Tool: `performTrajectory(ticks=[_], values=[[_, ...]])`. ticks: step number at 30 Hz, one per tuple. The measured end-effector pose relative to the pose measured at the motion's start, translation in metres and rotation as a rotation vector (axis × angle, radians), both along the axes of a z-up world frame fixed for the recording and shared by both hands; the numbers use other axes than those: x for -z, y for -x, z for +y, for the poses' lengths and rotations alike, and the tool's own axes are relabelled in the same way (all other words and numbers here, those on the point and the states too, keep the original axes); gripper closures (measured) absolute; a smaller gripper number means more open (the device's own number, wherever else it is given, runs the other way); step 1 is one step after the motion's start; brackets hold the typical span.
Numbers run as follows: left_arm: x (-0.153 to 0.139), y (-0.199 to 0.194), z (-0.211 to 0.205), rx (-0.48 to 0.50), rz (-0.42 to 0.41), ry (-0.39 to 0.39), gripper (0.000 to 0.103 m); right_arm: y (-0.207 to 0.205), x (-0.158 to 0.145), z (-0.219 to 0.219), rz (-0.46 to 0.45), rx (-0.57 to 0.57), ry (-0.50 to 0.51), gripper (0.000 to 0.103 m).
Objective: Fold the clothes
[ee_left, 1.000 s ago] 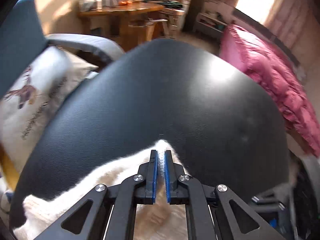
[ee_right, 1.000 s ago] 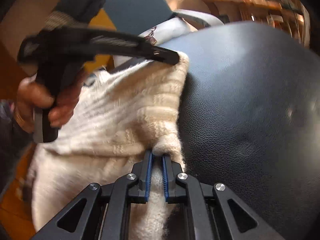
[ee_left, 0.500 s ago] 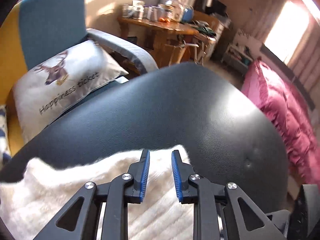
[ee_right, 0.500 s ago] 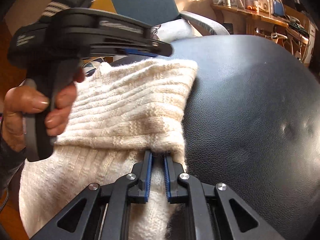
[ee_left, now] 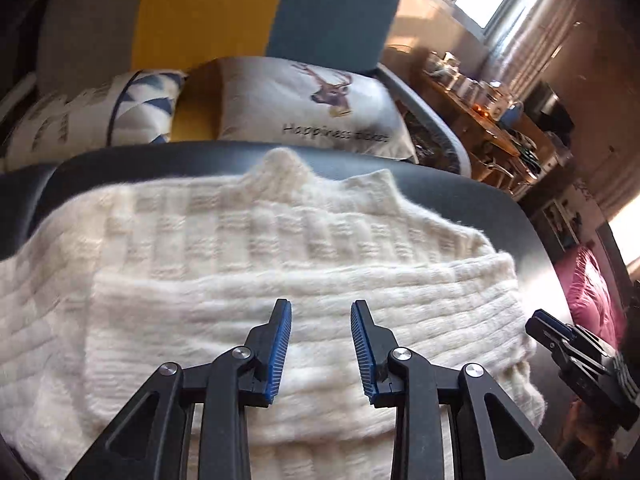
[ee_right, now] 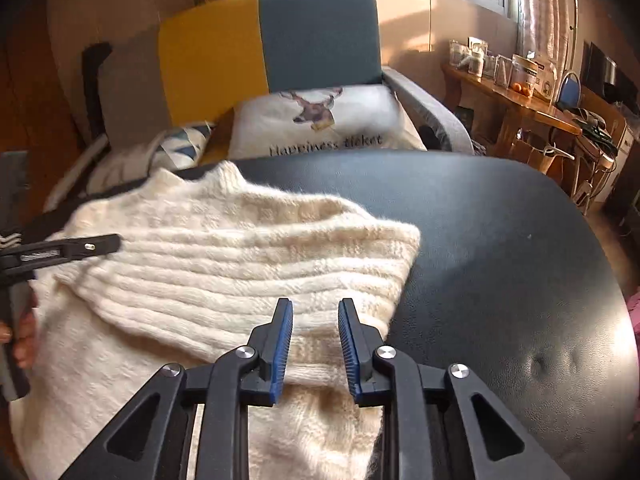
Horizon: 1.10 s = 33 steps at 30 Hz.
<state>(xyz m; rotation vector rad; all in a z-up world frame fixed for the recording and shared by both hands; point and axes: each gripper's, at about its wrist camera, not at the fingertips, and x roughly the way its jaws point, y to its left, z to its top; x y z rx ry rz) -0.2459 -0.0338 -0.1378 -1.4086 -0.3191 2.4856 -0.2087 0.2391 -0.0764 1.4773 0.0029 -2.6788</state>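
A cream knitted sweater lies on a dark leather-look table, with a ribbed panel folded over its lower part; it covers the left and near side of the tabletop and leaves the right side bare. Behind the table stands an armchair with yellow and teal back panels, and its seat holds two cushions: a white one printed with a deer and, to its left, one with blue triangles. A wooden side table against the far wall carries jars and small packets, too small to tell apart. The near edge of the sweater is cut off by the frame in both views, so how far it hangs over the table edge cannot be told, and the knit is blurred in the left wrist view. A pink quilted thing shows only in part at the right edge. The left gripper hangs over the ribbed fold with its jaws parted wide and nothing between them; whether the tips touch the wool cannot be told. The right gripper is likewise spread, empty, over the right end of the fold near the sweater's edge. A hand wraps the left gripper's handle.
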Motion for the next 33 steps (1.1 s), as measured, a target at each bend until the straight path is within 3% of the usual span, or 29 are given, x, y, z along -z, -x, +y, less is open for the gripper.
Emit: performTrajectory(ticks=[6,11,15,17,20,26,29,33], values=[[0.008,-0.022,-0.028,-0.006,0.018,-0.046,0.073,-0.004,0.017,-0.001,-0.001,0.023,-0.014,0.081],[-0.009,-0.033,-0.058,-0.089,0.004,-0.166,0.072,0.000,0.016,-0.002,0.000,0.011,-0.038,0.080],[-0.023,-0.059,-0.123,-0.229,0.010,-0.258,0.071,-0.004,-0.007,-0.009,0.046,0.033,-0.027,0.079],[-0.026,-0.079,-0.161,-0.298,0.006,-0.294,0.071,-0.012,-0.025,-0.019,0.099,0.022,0.043,0.079],[-0.023,-0.116,-0.215,-0.391,-0.006,-0.338,0.071,-0.021,-0.034,-0.053,0.107,-0.054,0.150,0.076],[0.010,-0.216,-0.330,-0.693,-0.073,-0.521,0.070,-0.029,-0.019,-0.147,0.046,-0.223,0.232,0.076],[0.023,-0.258,-0.389,-0.859,-0.062,-0.655,0.070,-0.044,-0.008,-0.176,0.017,-0.258,0.279,0.076],[0.036,-0.301,-0.459,-1.055,-0.031,-0.789,0.067,-0.059,0.003,-0.195,-0.009,-0.278,0.252,0.076]])
